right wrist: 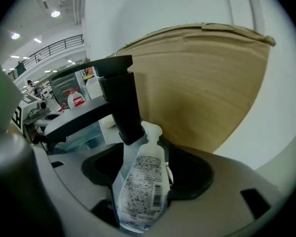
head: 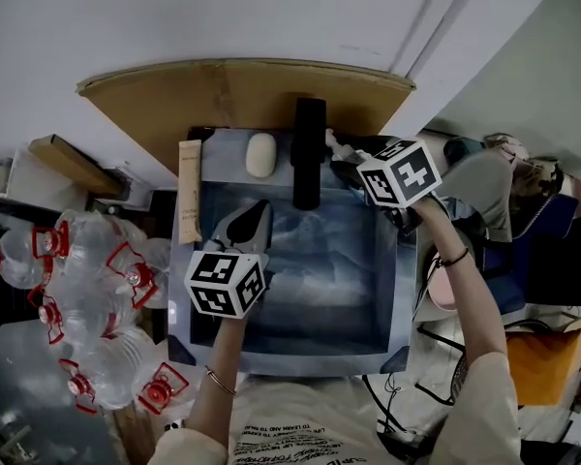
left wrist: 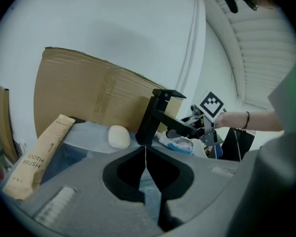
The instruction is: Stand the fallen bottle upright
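Note:
A clear pump bottle [right wrist: 142, 184] with a white printed label lies between the jaws of my right gripper [right wrist: 145, 152], which is shut on it; its pump head points toward the black faucet [right wrist: 119, 105]. In the head view this gripper [head: 353, 166] is at the sink's back right corner, just right of the faucet [head: 309, 153], and only a bit of the bottle [head: 342, 149] shows. My left gripper [head: 255, 217] hovers over the sink's left half, shut and empty. In the left gripper view its jaws [left wrist: 146, 154] meet in a thin line, and the bottle [left wrist: 180, 144] shows beyond the faucet [left wrist: 155, 117].
A white soap bar [head: 260, 155] and a toothbrush box [head: 189, 190] lie at the sink's [head: 399, 289] back left. Brown cardboard [head: 232, 90] stands behind the sink. Several red-capped water bottles [head: 87, 298] crowd the left; bags and clutter [head: 523, 221] fill the right.

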### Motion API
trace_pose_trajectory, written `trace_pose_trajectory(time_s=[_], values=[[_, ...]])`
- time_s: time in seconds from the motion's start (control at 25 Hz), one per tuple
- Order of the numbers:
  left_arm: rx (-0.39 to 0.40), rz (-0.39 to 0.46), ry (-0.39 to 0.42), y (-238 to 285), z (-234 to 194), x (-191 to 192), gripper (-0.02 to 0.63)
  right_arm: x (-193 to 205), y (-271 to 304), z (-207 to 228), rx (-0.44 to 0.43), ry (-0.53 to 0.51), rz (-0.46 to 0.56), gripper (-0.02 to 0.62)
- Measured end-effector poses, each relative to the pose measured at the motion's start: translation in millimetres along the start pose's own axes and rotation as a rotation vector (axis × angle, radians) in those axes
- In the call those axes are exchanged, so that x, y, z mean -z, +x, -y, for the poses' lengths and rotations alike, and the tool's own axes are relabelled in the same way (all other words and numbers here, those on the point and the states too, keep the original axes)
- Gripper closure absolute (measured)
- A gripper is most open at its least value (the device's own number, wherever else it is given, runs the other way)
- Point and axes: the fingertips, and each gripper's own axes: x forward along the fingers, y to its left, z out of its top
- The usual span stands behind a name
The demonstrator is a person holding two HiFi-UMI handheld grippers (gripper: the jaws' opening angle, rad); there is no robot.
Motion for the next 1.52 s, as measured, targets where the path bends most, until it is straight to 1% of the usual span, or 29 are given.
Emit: trace_pose_trajectory(time_s=[0.16, 0.36, 0.48, 0.68, 0.88, 0.96, 1.12, 1.28, 1.52], values=[[0.016, -0.016, -0.02, 4.7, 1.6, 9.0, 0.581, 1.4, 12.1, 5.0, -0.01, -0.019, -0.09, 0.308], [0.027, -0.021, -0.03, 7.0, 0.8, 13.5, 0.581, 6.9, 22.3, 8.6, -0.06, 0.007, -0.209, 0.308], [0.028, -0.021, -0.039, 7.7, -2.6, 13.8, 0.581, 11.4, 27.7, 8.3, -0.081, 0.014, -0.259, 0.308], [0.022, -0.022, -0.049, 9.0, -7.9, 13.4, 0.581, 13.9, 36.2, 6.0, -0.096, 0.018, -0.29, 0.309], [0.023, -0.029, -0.051, 11.6, -9.9, 13.8, 0.581, 16.7, 43.2, 3.9, -0.102, 0.008, -0.328, 0.339], [0.024, -0.029, -0.049, 11.5, -9.6, 13.1, 0.581, 16.9, 44.0, 3.3, -0.099, 0.007, -0.344, 0.341], [0.025, -0.028, -0.046, 10.9, -9.1, 12.0, 0.581, 17.8, 43.8, 4.7, -0.077, 0.054, -0.381, 0.353], [0.028, -0.032, -0.04, 11.5, -7.4, 12.1, 0.581, 17.8, 42.9, 6.0, -0.062, 0.071, -0.376, 0.359], [0.035, -0.036, -0.03, 12.2, -3.3, 11.8, 0.581, 15.2, 36.7, 6.4, -0.039, 0.063, -0.335, 0.36]])
